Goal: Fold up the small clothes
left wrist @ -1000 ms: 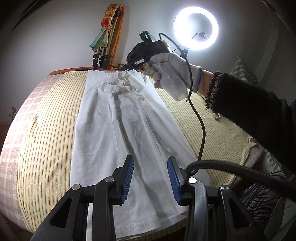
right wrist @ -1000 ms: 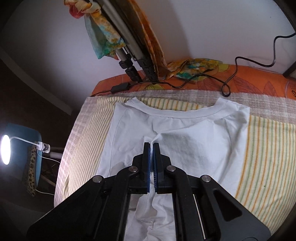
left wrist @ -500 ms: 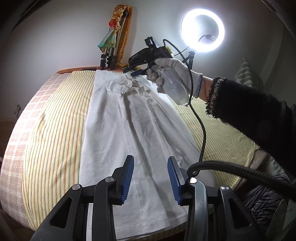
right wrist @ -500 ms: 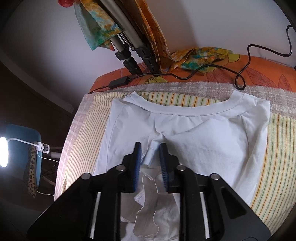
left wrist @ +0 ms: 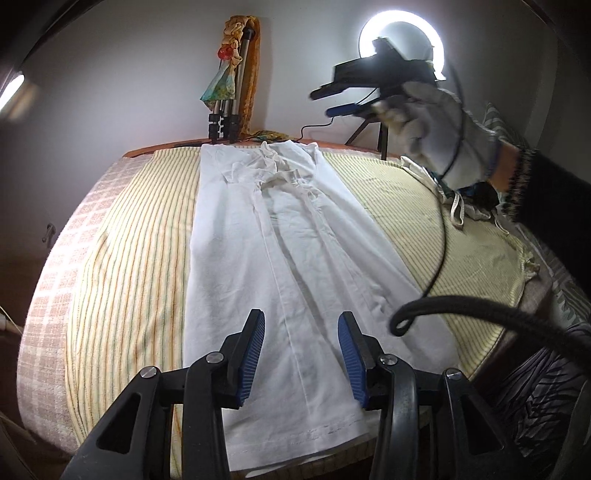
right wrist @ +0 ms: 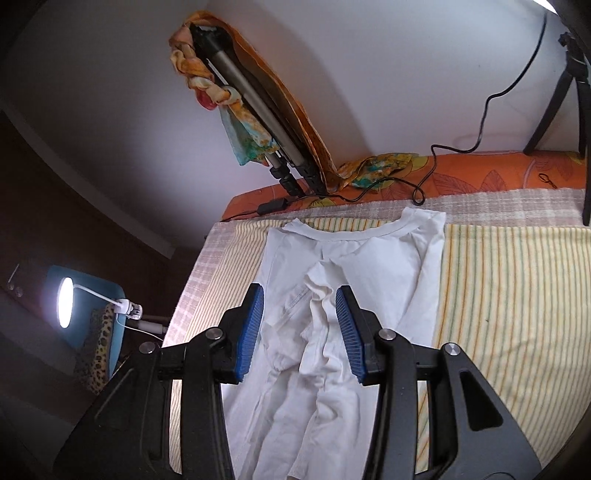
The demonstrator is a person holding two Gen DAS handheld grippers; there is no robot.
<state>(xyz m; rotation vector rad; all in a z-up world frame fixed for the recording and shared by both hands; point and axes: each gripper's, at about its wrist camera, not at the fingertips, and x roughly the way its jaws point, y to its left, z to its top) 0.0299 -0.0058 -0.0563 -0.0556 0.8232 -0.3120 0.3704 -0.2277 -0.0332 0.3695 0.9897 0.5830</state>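
White-gloved hand (left wrist: pixel 439 129) holds right gripper (left wrist: pixel 332 101) raised.

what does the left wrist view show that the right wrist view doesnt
Only the left wrist view: the shirt's bottom hem, the lit ring light, the gloved hand with the right gripper raised clear of the cloth, and the open left gripper.

Only the right wrist view: the neckband, a desk lamp, the orange sheet.

Both: the white shirt folded into a long strip on the striped cover, and the tripod.
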